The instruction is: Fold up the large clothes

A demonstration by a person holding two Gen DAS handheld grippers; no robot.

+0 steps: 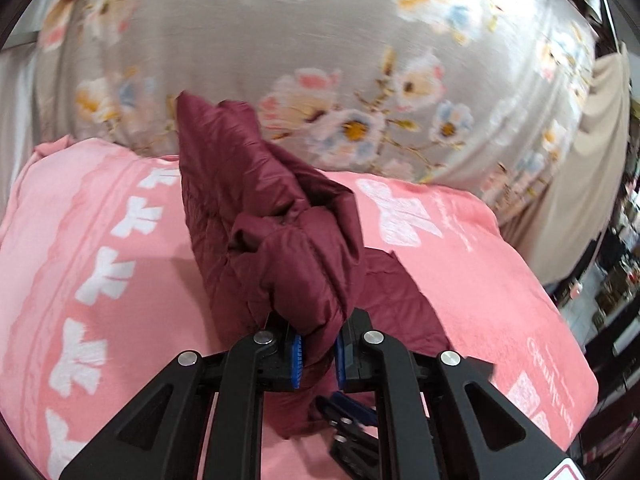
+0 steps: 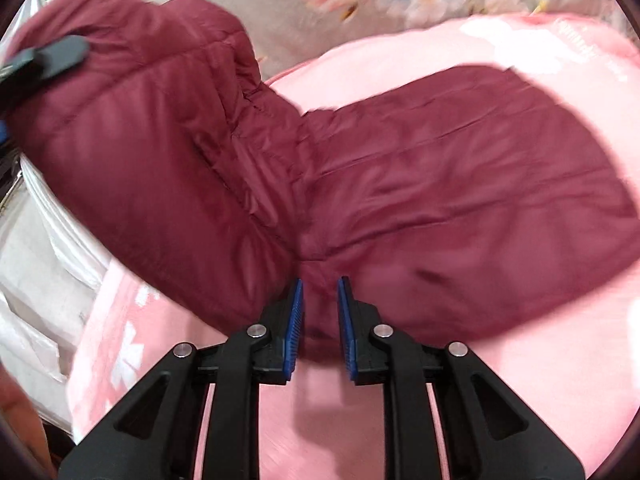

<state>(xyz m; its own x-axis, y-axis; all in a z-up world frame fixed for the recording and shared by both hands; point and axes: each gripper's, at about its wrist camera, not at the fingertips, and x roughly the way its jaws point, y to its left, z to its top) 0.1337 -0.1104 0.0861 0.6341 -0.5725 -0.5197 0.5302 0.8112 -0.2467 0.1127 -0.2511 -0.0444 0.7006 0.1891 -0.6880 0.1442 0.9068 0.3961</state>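
We were mid-fold: both the left gripper (image 1: pixel 318 354) and right gripper (image 2: pixel 319 330) had fingers clamped on the maroon quilted puffer jacket (image 2: pixel 440 184) over the pink blanket (image 1: pixel 100 240); next, we judged, lay the raised part across it.

A: What has the left gripper (image 1: pixel 318 354) got?
B: A thick bunch of the maroon padded jacket (image 1: pixel 276 232), pinched between its blue pads (image 1: pixel 297 360). The fabric stands up in a crumpled peak in front of the gripper.
A: And the rest of it?
B: A flatter part lies on the pink blanket (image 1: pixel 100 248), to the right of the raised bunch.
A: Anything below the gripper?
B: The right gripper (image 1: pixel 348 420), dark with blue pads, shows between the left one's arms.
A: What lies beyond the blanket's far edge?
B: A grey floral bedsheet (image 1: pixel 248 40).
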